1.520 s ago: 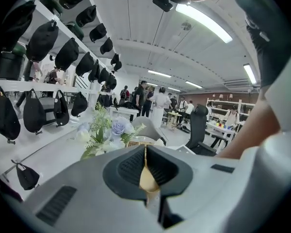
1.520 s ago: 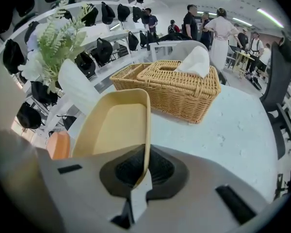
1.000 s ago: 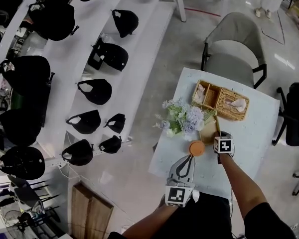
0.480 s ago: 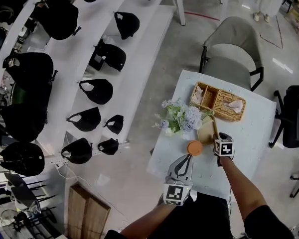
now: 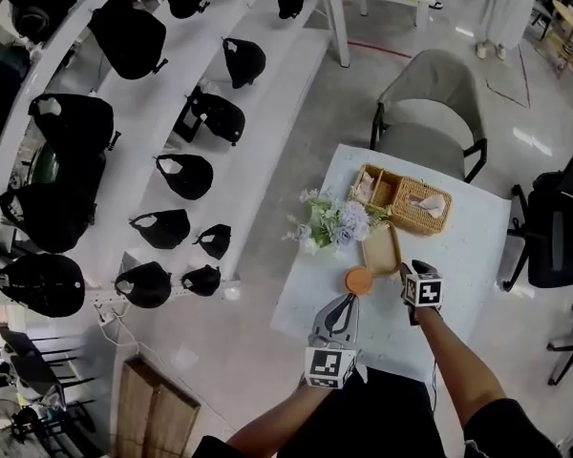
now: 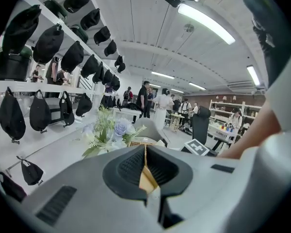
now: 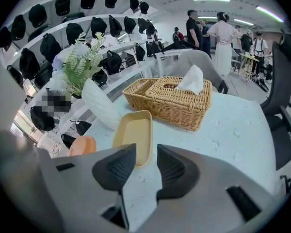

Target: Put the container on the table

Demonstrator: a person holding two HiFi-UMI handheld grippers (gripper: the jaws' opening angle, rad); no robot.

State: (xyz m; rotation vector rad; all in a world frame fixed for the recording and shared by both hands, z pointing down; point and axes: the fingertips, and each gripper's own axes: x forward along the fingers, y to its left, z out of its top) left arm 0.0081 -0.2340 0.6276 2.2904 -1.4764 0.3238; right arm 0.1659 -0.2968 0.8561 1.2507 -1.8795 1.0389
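Right gripper (image 5: 405, 273) has lifted off the container (image 5: 380, 248), which it gripped a moment ago.
Head view: the container lies flat on the table (image 5: 468, 256), between the flowers (image 5: 327, 225) and the right gripper, below the wicker basket (image 5: 406, 198); an orange lid (image 5: 359, 280) sits just ahead of the left gripper (image 5: 349, 301). Left gripper view: its jaws are pressed together, flowers beyond. Right gripper view: its jaws have just been opening and stand apart, nothing between them; the container's near end is just beyond.

No legible txt, labels or nos. anywhere in view.
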